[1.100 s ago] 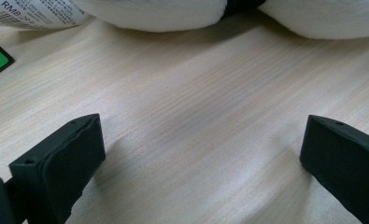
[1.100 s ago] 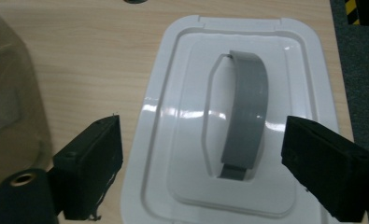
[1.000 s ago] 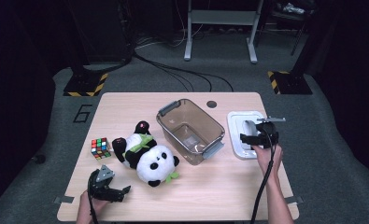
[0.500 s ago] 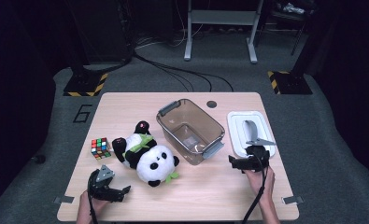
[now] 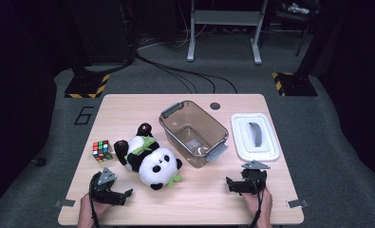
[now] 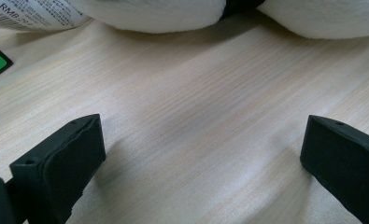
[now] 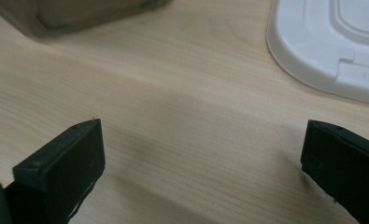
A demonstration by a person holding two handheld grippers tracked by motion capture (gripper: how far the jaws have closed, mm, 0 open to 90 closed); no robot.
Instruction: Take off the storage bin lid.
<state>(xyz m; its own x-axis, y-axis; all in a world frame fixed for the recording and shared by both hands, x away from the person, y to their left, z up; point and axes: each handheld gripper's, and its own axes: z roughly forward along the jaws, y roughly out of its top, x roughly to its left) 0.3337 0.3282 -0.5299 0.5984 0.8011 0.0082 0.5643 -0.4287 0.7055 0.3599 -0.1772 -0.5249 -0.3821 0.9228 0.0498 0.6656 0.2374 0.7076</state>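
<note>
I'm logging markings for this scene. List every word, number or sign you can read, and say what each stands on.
"6": painted dark on the grey floor left of the table.
"RM8...": start of a printed line on the panda plush's white tag, seen in the left gripper view; the remaining characters and lines are too small and cut off to read.
Black-and-yellow hazard stripes: on the stand bases on the floor; no words on them.

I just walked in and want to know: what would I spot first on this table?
The black-and-white panda toy lying at the table's middle-left, with a colourful puzzle cube to its left. Right of the panda stands an open clear bin, its white lid lying flat beside it.
</note>
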